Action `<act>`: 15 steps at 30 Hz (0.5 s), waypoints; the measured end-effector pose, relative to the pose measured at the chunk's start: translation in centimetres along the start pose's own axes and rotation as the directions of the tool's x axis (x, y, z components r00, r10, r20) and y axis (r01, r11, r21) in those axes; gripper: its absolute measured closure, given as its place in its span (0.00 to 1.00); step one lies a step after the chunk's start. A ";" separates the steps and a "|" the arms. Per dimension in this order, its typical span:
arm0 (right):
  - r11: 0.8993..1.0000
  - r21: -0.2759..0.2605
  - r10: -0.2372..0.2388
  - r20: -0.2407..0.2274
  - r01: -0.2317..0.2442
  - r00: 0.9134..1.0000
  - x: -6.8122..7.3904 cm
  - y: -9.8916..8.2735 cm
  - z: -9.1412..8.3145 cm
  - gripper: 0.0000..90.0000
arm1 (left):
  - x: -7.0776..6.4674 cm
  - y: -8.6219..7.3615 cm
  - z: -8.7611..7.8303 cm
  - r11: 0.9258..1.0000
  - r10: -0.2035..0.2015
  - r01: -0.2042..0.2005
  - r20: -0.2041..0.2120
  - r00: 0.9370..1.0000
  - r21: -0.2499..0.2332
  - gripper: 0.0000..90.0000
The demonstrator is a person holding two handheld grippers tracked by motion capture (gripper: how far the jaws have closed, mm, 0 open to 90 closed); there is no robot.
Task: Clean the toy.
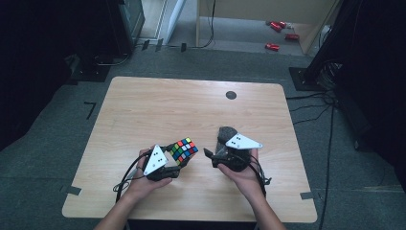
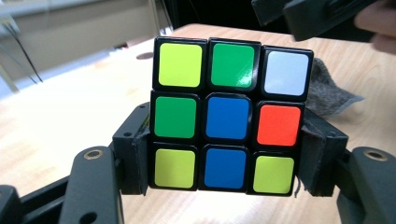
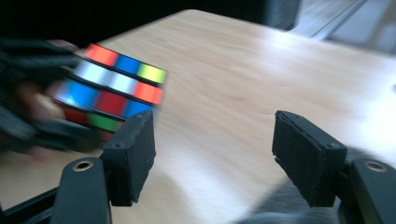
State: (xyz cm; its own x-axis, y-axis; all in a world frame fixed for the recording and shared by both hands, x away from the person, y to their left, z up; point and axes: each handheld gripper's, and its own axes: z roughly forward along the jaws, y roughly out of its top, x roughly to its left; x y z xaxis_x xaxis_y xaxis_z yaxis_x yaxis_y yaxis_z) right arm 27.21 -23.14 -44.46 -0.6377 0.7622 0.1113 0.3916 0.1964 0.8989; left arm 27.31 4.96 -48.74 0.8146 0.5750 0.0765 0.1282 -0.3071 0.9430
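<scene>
Clamping one Rubik's cube (image 2: 228,116) by its lower sides, the left gripper (image 1: 168,163) holds it just above the worktop (image 1: 143,110). One grey cloth (image 1: 226,133) lies beside the right gripper (image 3: 215,154), whose two jaws stand apart with nothing between them.

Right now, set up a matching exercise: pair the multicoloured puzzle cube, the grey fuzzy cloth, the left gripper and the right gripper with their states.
Things:
1. multicoloured puzzle cube
2. grey fuzzy cloth
3. left gripper
4. right gripper

States:
A. jaws apart, nothing between the pads
B. lying on the light wooden table, beside the right hand
C. pads pressed on both sides of a thing
D. clamped between two black jaws, off the tabletop

Pairs: 1-D, 2-B, 3-C, 4-A
</scene>
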 end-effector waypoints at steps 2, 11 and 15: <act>0.998 0.007 -0.068 0.076 0.068 0.995 -0.9 -0.5 0.0 0.37 | 0.2 0.0 -0.1 1.000 -0.025 0.025 0.016 1.000 0.004 0.38; 0.991 0.129 -0.051 0.226 0.022 0.973 -4.6 -3.6 1.3 0.35 | 1.6 -1.4 0.0 0.994 -0.109 0.109 0.015 0.994 0.003 0.38; 0.986 0.168 -0.050 0.255 0.006 0.966 -5.3 -4.6 2.0 0.39 | 1.8 -2.0 0.1 0.989 -0.146 0.147 0.033 0.989 -0.030 0.38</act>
State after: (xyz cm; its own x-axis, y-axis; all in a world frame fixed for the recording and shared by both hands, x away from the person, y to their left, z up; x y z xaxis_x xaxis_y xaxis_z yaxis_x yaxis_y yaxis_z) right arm 30.09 -26.88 -50.01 -0.4659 0.8837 -0.0452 0.4936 0.3020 0.8156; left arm 28.62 6.51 -50.50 0.8051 0.5887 -0.0726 0.2296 -0.1964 0.9533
